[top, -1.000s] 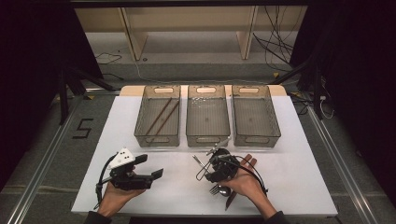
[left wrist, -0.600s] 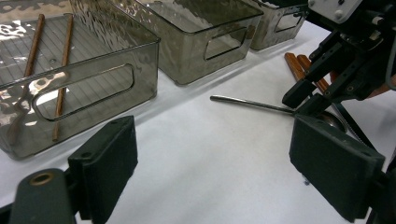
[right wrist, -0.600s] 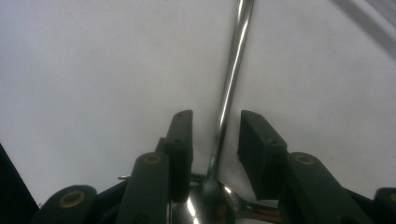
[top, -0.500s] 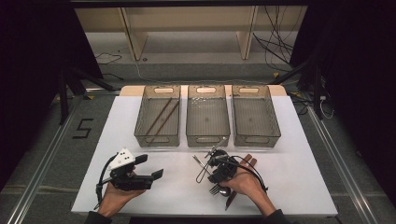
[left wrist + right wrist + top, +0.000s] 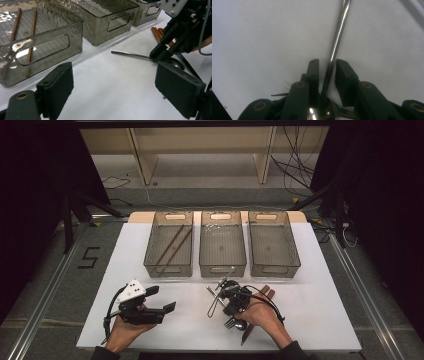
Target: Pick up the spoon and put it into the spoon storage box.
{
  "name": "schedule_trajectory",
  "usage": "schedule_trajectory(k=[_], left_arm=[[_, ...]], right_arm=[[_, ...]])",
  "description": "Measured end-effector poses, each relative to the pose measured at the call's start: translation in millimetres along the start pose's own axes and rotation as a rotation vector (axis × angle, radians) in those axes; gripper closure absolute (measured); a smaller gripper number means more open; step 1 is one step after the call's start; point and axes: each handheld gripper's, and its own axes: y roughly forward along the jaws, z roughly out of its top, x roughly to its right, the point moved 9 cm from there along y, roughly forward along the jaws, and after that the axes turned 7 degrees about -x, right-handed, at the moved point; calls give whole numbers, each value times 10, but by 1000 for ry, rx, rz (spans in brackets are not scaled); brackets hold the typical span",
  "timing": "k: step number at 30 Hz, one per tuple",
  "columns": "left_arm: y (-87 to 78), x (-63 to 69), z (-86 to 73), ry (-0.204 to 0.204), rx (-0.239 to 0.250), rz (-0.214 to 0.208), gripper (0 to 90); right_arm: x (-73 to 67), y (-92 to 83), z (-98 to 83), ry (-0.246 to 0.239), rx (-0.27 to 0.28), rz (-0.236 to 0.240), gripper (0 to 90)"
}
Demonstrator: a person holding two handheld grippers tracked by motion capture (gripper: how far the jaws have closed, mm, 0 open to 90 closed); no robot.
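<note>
Three bins (image 5: 222, 245) stand side by side across the far half of the table (image 5: 325, 310), walling off that edge. Bare table lies open between the left gripper (image 5: 162, 301) and the right gripper (image 5: 226, 295). Loose cutlery (image 5: 235, 322) and brown sticks (image 5: 265, 292) crowd the space around the right gripper.

I log one white table (image 5: 320, 320): three clear bins (image 5: 222, 244) in a row at the far edge, cutlery pile (image 5: 235, 312) and brown chopsticks (image 5: 265, 293) lying near front.
</note>
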Motion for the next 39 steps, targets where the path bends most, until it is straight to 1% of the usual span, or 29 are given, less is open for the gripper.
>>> schedule_trajectory(k=[4, 5, 6, 9, 13, 14, 21, 27, 32, 34, 36, 37, 38, 39], left_arm=[[4, 6, -4, 7, -5, -2, 147], [6, 8, -4, 7, -5, -3, 147], [8, 9, -4, 7, -6, -3, 147], [11, 10, -5, 10, -7, -1, 147], [15, 12, -5, 13, -7, 0, 147], [16, 13, -6, 14, -8, -1, 147], [20, 15, -7, 22, -11, 0, 147], [21, 14, -9, 25, -11, 2, 148], [18, 9, -10, 27, -11, 5, 149], [18, 9, -10, 27, -11, 5, 149], [18, 9, -11, 25, -11, 5, 149], [18, 8, -12, 25, -11, 5, 149], [19, 6, -12, 27, -12, 6, 149], [21, 8, -12, 26, -12, 5, 149]], right_arm=[[1, 1, 6, 0, -6, -4, 768], [8, -3, 2, -9, -15, -12, 776], [9, 2, 8, -17, -12, -17, 782], [-10, 0, 16, -25, -29, -33, 806], [-25, 5, 30, -39, -34, -37, 844], [-31, 1, 26, -41, -42, -37, 845], [-39, 2, 30, -47, -42, -44, 851], [-36, -3, 28, -55, -39, -40, 853], [-41, -8, 36, -65, -25, -31, 854], [-46, -13, 37, -66, -23, -27, 868], [-46, -45, 45, -61, -6, -18, 886], [-55, -74, 57, -60, 13, 1, 900], [-62, -104, 59, -50, 17, 6, 900], [-38, -108, 57, -47, 12, -19, 900]])
